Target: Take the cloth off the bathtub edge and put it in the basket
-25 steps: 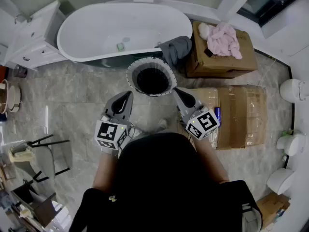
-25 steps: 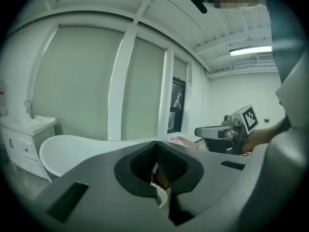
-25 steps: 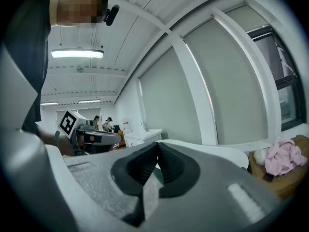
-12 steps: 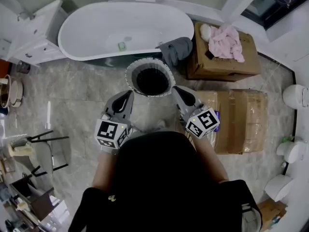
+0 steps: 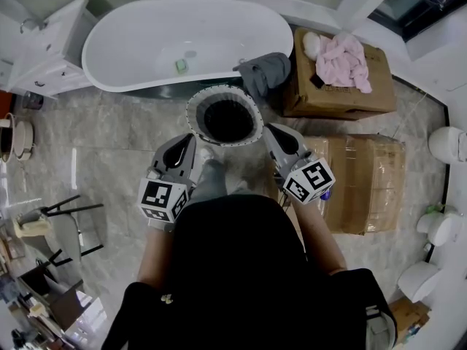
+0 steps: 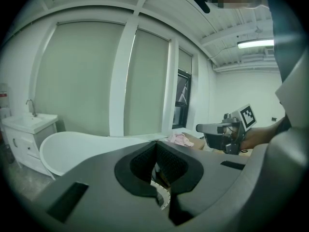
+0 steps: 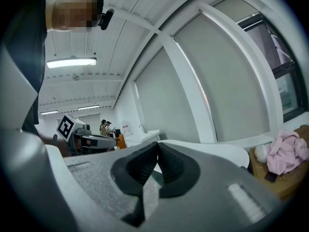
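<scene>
Floor (image 5: 109, 144): grey marbled tiles with a sheen, filling the middle and left of the head view.
Bathtub (image 5: 146, 42): white and oval, standing on the tiles across the upper middle of the frame.
Basket (image 5: 219, 90): round, with a pale ribbed rim and a dark inside; upright on the tiles at centre, just below the bathtub's right end.
Cardboard box (image 5: 379, 75): brown, at upper right, just beside the bathtub's right end.
Flat carton (image 5: 365, 181): broad, brown and taped, lying right of centre, below the cardboard box.
Cabinet (image 5: 51, 42): white, in the upper left corner, near the bathtub's left end.
Black frame (image 5: 69, 228): thin-legged, at lower left, well apart from the basket.
</scene>
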`<state>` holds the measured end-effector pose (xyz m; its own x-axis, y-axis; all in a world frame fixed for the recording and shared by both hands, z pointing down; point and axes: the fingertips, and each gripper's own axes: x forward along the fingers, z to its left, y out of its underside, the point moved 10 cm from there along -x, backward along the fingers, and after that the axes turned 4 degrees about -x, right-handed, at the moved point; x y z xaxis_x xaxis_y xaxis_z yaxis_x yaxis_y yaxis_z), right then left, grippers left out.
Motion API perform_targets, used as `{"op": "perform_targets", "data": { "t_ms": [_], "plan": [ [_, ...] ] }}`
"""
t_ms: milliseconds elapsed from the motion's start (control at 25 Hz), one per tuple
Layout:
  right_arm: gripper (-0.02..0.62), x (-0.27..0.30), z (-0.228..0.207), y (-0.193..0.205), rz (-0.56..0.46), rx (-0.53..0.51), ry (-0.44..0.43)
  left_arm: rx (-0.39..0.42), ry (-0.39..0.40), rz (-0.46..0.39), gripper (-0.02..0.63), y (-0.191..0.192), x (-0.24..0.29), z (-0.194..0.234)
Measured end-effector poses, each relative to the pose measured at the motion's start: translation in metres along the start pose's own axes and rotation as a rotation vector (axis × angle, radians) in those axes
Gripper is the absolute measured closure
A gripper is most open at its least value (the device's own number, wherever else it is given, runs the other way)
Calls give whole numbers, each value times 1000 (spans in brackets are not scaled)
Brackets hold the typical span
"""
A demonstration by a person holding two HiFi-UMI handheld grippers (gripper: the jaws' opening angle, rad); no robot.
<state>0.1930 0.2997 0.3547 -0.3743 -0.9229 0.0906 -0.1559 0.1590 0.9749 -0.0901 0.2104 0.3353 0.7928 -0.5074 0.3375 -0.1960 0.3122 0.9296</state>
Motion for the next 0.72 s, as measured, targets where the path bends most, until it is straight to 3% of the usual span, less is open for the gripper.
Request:
{"op": "perform_targets", "data": {
  "t_ms": [720],
  "plan": [
    [598, 187, -66, -19, 54, 9, 99, -26, 119, 34, 592, -52, 125, 179]
  ]
}}
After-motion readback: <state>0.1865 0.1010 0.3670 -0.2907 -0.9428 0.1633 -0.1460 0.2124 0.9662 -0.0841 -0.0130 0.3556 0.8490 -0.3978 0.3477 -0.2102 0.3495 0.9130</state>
